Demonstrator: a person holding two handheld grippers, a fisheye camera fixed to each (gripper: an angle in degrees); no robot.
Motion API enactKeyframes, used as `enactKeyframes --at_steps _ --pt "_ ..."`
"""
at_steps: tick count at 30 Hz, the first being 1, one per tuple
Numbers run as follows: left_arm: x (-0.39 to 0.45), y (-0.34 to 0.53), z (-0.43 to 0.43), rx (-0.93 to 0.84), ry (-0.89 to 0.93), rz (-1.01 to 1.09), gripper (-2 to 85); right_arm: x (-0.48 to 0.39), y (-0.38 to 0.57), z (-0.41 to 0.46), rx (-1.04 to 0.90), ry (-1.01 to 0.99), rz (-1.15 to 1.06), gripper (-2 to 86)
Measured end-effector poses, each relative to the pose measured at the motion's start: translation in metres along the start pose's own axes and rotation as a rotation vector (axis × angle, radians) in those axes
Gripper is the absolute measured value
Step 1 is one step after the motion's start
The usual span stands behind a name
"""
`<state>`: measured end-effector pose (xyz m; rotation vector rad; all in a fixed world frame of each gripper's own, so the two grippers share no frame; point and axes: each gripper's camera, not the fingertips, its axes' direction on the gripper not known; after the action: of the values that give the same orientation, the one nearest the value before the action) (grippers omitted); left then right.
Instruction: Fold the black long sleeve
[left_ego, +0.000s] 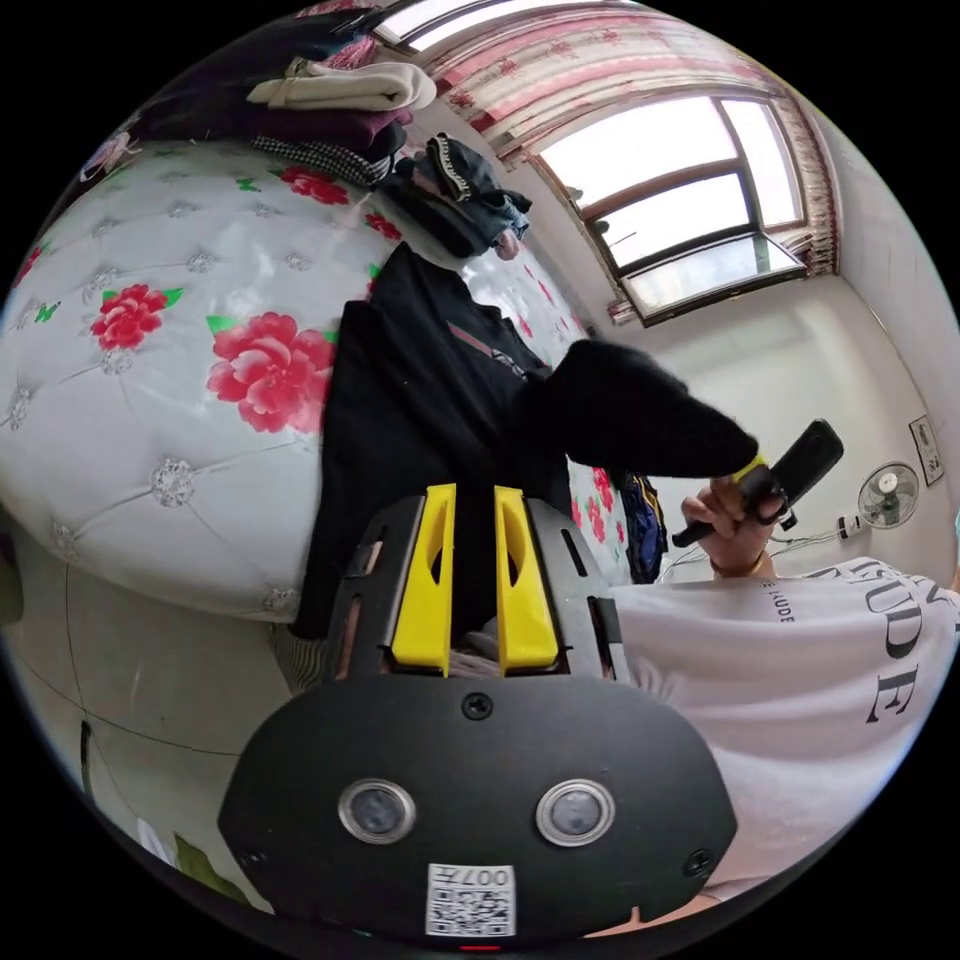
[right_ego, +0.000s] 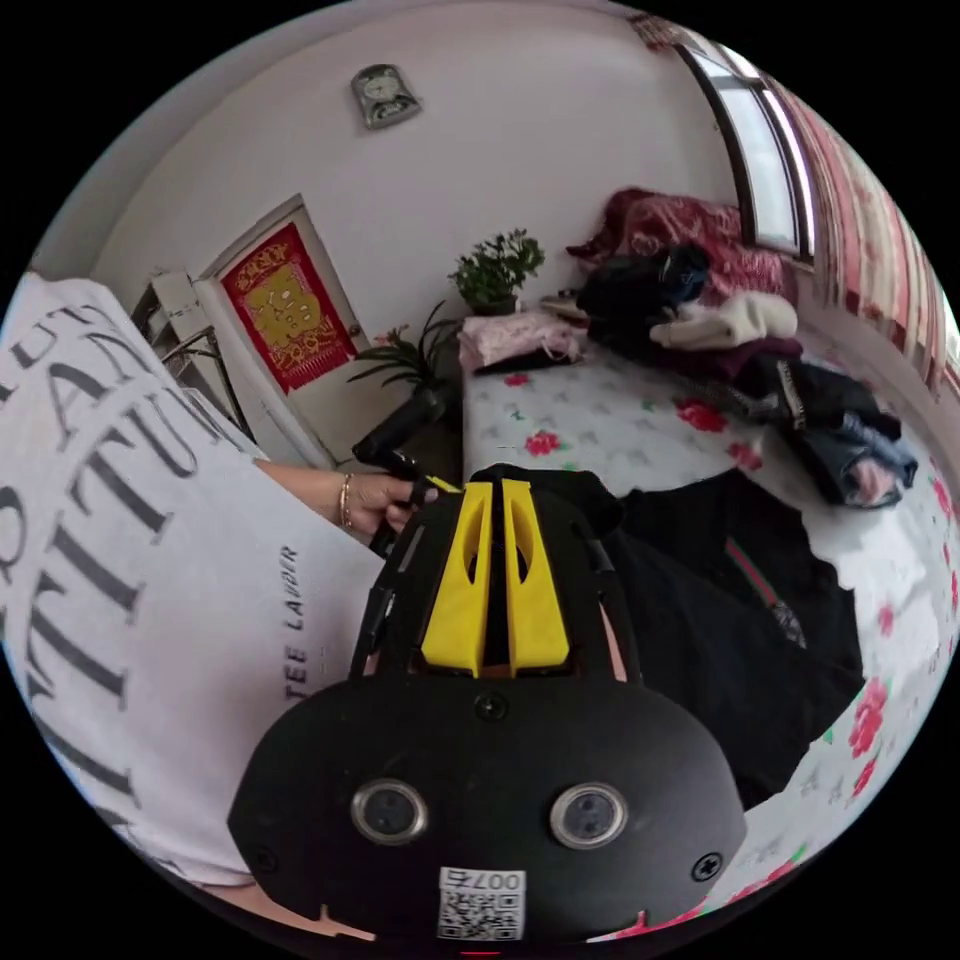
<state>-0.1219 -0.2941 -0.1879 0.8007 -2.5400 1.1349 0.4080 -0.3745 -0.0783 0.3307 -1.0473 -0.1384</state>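
The black long sleeve (left_ego: 420, 400) lies on the flowered bed cover (left_ego: 180, 400), its near edge hanging over the bed's side. My left gripper (left_ego: 475, 492) has its yellow jaws close together with black cloth between them. One part of the garment is lifted to the right, where my right gripper (left_ego: 755, 475) holds it in a hand. In the right gripper view my right gripper (right_ego: 497, 485) is shut on the edge of the black long sleeve (right_ego: 720, 620). Beside it, my left gripper (right_ego: 440, 487) pinches the same edge.
A pile of folded and loose clothes (left_ego: 340, 110) sits at the far end of the bed (right_ego: 600, 420). The person's white printed shirt (left_ego: 800, 680) is close to both grippers. A window (left_ego: 680, 200), a wall fan (left_ego: 888, 495), potted plants (right_ego: 495, 265) and a door (right_ego: 285, 310) surround the bed.
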Motion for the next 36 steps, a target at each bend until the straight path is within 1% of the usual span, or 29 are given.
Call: enactKeyframes --at_steps 2,3,6,9,11,12,13,14,17,20,23,24,25,26,27,28,30,31,32,34,36 --pt "-0.010 0.005 0.004 -0.034 -0.022 -0.032 6.1 0.017 0.014 0.029 -0.128 -0.041 0.077 0.4" --pt "-0.015 0.009 0.006 -0.051 -0.034 -0.049 6.2 0.021 0.019 0.032 -0.150 -0.046 0.089 0.5" --pt "-0.023 0.018 0.009 -0.066 -0.053 -0.086 6.5 0.042 0.045 0.016 -0.116 -0.053 0.169 1.5" --pt "-0.021 0.021 0.013 -0.063 -0.075 -0.097 7.9 0.079 0.079 -0.017 -0.077 0.067 0.312 2.2" --pt "-0.016 0.019 0.017 -0.050 -0.068 -0.094 8.8 0.124 0.114 -0.054 -0.024 0.226 0.493 2.6" --pt "-0.012 0.016 0.021 -0.048 -0.051 -0.090 9.4 0.136 0.123 -0.064 -0.010 0.259 0.544 2.6" --pt "-0.007 0.012 0.025 -0.048 -0.042 -0.086 10.0 0.162 0.142 -0.083 0.016 0.311 0.648 2.8" --pt "-0.005 0.010 0.028 -0.049 -0.044 -0.084 10.3 0.185 0.159 -0.100 0.044 0.350 0.734 2.9" --pt "0.005 0.002 0.046 -0.078 -0.088 -0.083 12.1 0.235 0.185 -0.125 0.068 0.409 0.848 3.2" --pt "0.017 -0.005 0.069 -0.114 -0.140 -0.080 14.2 0.277 0.189 -0.128 0.029 0.455 0.867 2.9" --pt "0.034 -0.013 0.103 -0.198 -0.271 -0.048 13.4 0.311 0.188 -0.112 -0.019 0.415 0.869 2.1" --pt "0.038 -0.015 0.121 -0.254 -0.374 -0.044 11.6 0.318 0.188 -0.106 -0.041 0.407 0.870 1.9" --pt "0.042 -0.014 0.134 -0.280 -0.487 -0.023 8.3 0.329 0.188 -0.092 -0.113 0.392 0.869 1.4" --pt "0.045 -0.014 0.136 -0.272 -0.544 -0.007 6.6 0.339 0.189 -0.076 -0.237 0.414 0.865 0.7" --pt "0.049 -0.015 0.140 -0.276 -0.581 0.019 6.4 0.340 0.189 -0.073 -0.258 0.436 0.834 0.6" --pt "0.049 -0.015 0.139 -0.281 -0.611 0.007 6.2 0.339 0.188 -0.076 -0.229 0.484 0.801 0.2" --pt "0.047 -0.013 0.131 -0.284 -0.691 0.000 5.2 0.351 0.188 -0.083 -0.226 0.439 0.875 0.0" --pt "0.041 -0.009 0.121 -0.273 -0.734 -0.029 3.8 0.352 0.186 -0.092 -0.209 0.473 0.915 -0.1" --pt "0.038 -0.007 0.115 -0.264 -0.754 -0.053 3.4 0.344 0.178 -0.102 -0.175 0.560 0.893 -0.2" --pt "0.018 0.007 0.086 -0.214 -0.771 -0.161 3.6 0.321 0.159 -0.111 -0.112 0.627 0.794 -0.2" --pt "0.001 0.019 0.069 -0.187 -0.704 -0.241 5.1 0.296 0.135 -0.105 -0.065 0.561 0.682 -0.3"
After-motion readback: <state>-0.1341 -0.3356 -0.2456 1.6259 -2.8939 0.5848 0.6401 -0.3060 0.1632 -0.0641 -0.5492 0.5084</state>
